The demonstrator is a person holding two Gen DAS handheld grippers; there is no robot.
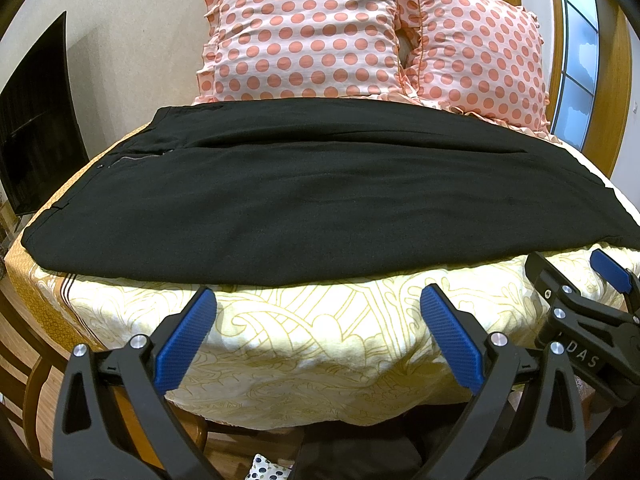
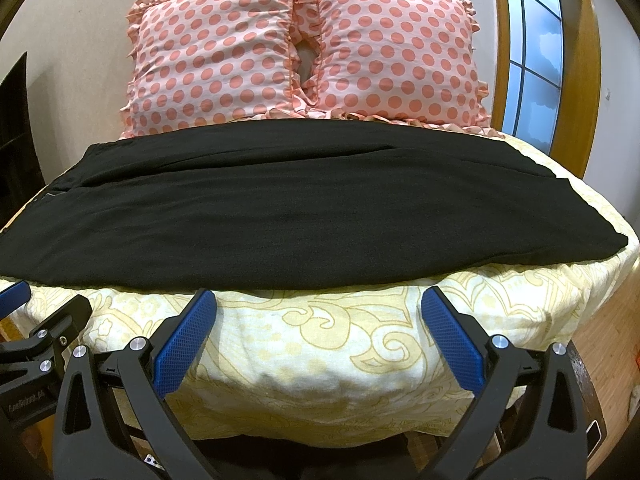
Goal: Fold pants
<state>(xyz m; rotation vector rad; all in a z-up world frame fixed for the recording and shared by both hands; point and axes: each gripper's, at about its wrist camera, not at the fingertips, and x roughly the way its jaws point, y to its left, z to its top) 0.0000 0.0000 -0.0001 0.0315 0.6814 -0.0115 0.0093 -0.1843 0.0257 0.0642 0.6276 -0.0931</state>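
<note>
Black pants (image 1: 312,200) lie flat across the bed, waist with zipper and button at the left, legs running right, one leg lying over the other lengthwise. They also show in the right wrist view (image 2: 280,204), with the leg ends at the right. My left gripper (image 1: 320,304) is open and empty, just in front of the pants' near edge. My right gripper (image 2: 320,304) is open and empty, also just short of the near edge. The right gripper shows at the right of the left wrist view (image 1: 576,276).
The bed has a yellow patterned sheet (image 1: 320,344) whose front edge drops off below the grippers. Two pink polka-dot pillows (image 2: 224,52) (image 2: 396,56) stand behind the pants. A dark screen (image 1: 36,120) is at the left, a window (image 2: 532,40) at the right.
</note>
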